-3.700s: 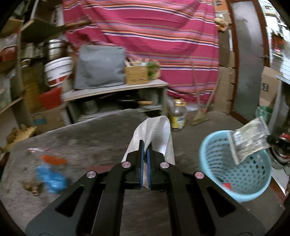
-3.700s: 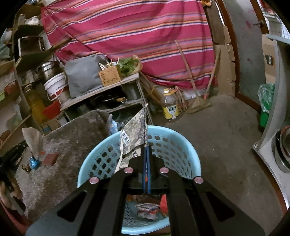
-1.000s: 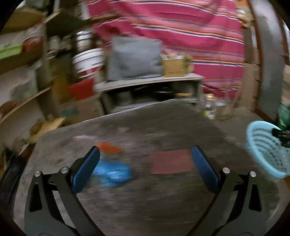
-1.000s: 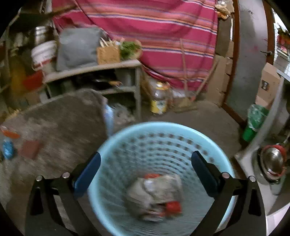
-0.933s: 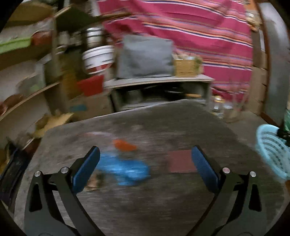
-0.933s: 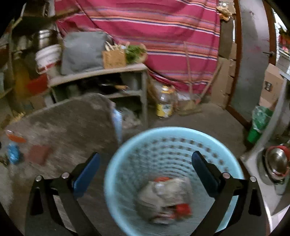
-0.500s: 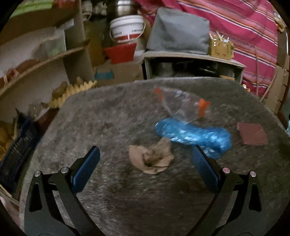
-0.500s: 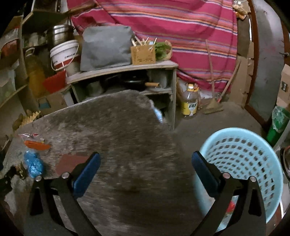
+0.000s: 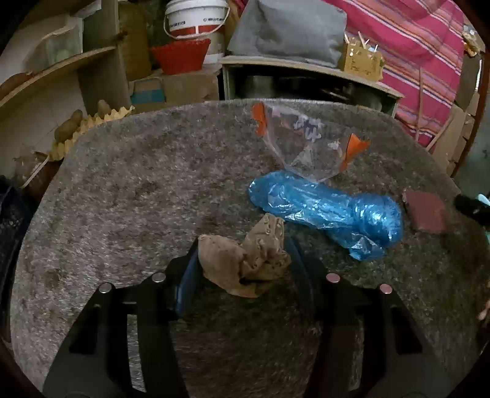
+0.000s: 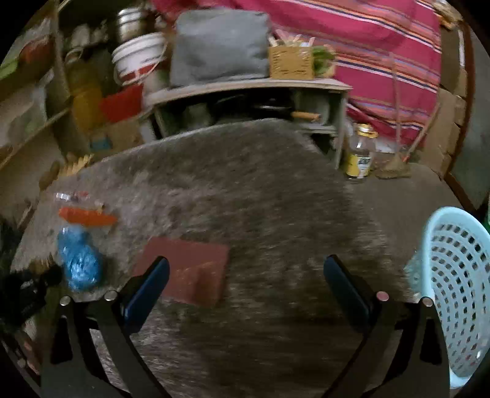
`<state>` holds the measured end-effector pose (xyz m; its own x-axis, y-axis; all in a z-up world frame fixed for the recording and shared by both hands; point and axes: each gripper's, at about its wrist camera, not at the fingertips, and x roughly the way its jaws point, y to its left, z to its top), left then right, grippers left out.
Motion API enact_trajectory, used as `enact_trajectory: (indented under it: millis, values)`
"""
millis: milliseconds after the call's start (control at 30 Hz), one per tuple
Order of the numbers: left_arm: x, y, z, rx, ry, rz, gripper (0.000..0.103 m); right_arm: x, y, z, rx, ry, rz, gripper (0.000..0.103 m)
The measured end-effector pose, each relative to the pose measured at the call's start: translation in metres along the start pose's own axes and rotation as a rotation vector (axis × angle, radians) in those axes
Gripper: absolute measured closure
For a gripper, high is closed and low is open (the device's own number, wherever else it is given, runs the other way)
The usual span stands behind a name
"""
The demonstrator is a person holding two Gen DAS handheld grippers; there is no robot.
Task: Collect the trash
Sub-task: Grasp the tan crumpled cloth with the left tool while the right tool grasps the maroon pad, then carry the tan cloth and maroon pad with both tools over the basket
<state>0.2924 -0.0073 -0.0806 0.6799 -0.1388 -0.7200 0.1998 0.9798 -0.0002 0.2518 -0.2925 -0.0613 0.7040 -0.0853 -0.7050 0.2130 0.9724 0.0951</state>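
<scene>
A crumpled brown paper wad [image 9: 245, 260] lies on the grey carpeted table [image 9: 137, 189] between the fingers of my left gripper [image 9: 242, 263], which close around it and touch its sides. Beyond it lie a blue plastic bag [image 9: 327, 211], a clear bag with orange corners [image 9: 303, 144] and a dark red flat piece [image 9: 425, 209]. My right gripper [image 10: 245, 284] is open and empty over the table, with the red piece [image 10: 190, 269] by its left finger. The blue bag [image 10: 78, 257] and orange-edged bag [image 10: 85, 215] lie to its left. The light blue basket [image 10: 456, 290] stands at the right.
A shelf unit with a grey cushion [image 10: 217, 46], a white bucket [image 9: 196, 18] and a wicker box [image 10: 291, 62] stands behind the table. A striped red cloth [image 10: 367, 39] hangs at the back. A bottle [image 10: 359, 153] stands on the floor.
My left gripper dropped its white wrapper, swung left and lowered onto the brown paper wad, its fingers closing in. My right gripper released its wrapper into the basket and moved left over the table.
</scene>
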Motion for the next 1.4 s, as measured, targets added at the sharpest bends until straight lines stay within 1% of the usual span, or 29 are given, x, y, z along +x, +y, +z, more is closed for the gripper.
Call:
enact_trajectory:
  millis: [67, 200, 300, 367, 433, 533, 667, 733, 800, 867, 967, 1033, 1067, 1100, 1267, 1400]
  values:
    - [-0.009, 0.003, -0.001, 0.016, -0.021, 0.018, 0.05, 0.003, 0.014, -0.001, -0.047, -0.003, -0.016, 0.004]
    - [-0.029, 0.016, -0.002, 0.001, -0.059, 0.039, 0.05, 0.01, 0.042, -0.003, -0.138, 0.036, -0.026, 0.004]
    - [-0.036, 0.026, -0.001, -0.014, -0.078, 0.065, 0.049, 0.021, 0.051, -0.006, -0.143, 0.077, -0.044, 0.004]
    - [-0.038, 0.037, -0.001, -0.041, -0.08, 0.079, 0.049, 0.026, 0.054, -0.006, -0.134, 0.097, -0.035, 0.004]
    - [-0.039, 0.046, -0.001, -0.061, -0.081, 0.084, 0.049, 0.026, 0.058, -0.006, -0.142, 0.093, -0.037, 0.004]
    - [-0.04, 0.057, -0.002, -0.077, -0.083, 0.1, 0.049, 0.028, 0.067, -0.007, -0.177, 0.087, -0.065, 0.004]
    - [-0.044, 0.063, -0.003, -0.093, -0.088, 0.102, 0.048, 0.027, 0.076, -0.009, -0.218, 0.08, -0.08, 0.004]
    - [-0.045, 0.066, -0.003, -0.098, -0.094, 0.1, 0.048, 0.026, 0.077, -0.009, -0.218, 0.073, -0.098, 0.004]
    - [-0.047, 0.066, -0.002, -0.1, -0.1, 0.101, 0.047, 0.03, 0.073, -0.008, -0.197, 0.085, -0.098, 0.004]
    - [-0.047, 0.065, -0.001, -0.1, -0.103, 0.103, 0.047, 0.034, 0.068, -0.007, -0.168, 0.099, -0.082, 0.004]
    - [-0.05, 0.064, -0.001, -0.097, -0.112, 0.11, 0.047, 0.04, 0.059, -0.008, -0.123, 0.128, -0.035, 0.005]
    - [-0.052, 0.064, 0.0, -0.099, -0.117, 0.108, 0.047, 0.039, 0.055, -0.008, -0.102, 0.124, -0.014, 0.006]
    - [-0.053, 0.064, 0.0, -0.102, -0.121, 0.106, 0.047, 0.039, 0.054, -0.008, -0.099, 0.124, -0.003, 0.011]
    - [-0.054, 0.064, 0.001, -0.104, -0.124, 0.104, 0.047, 0.038, 0.054, -0.009, -0.1, 0.122, 0.002, 0.013]
    - [-0.06, 0.058, 0.003, -0.098, -0.14, 0.099, 0.047, 0.03, 0.054, -0.011, -0.109, 0.092, 0.015, 0.014]
    - [-0.064, 0.05, 0.003, -0.075, -0.151, 0.109, 0.047, 0.013, 0.05, -0.009, -0.114, 0.046, -0.001, 0.014]
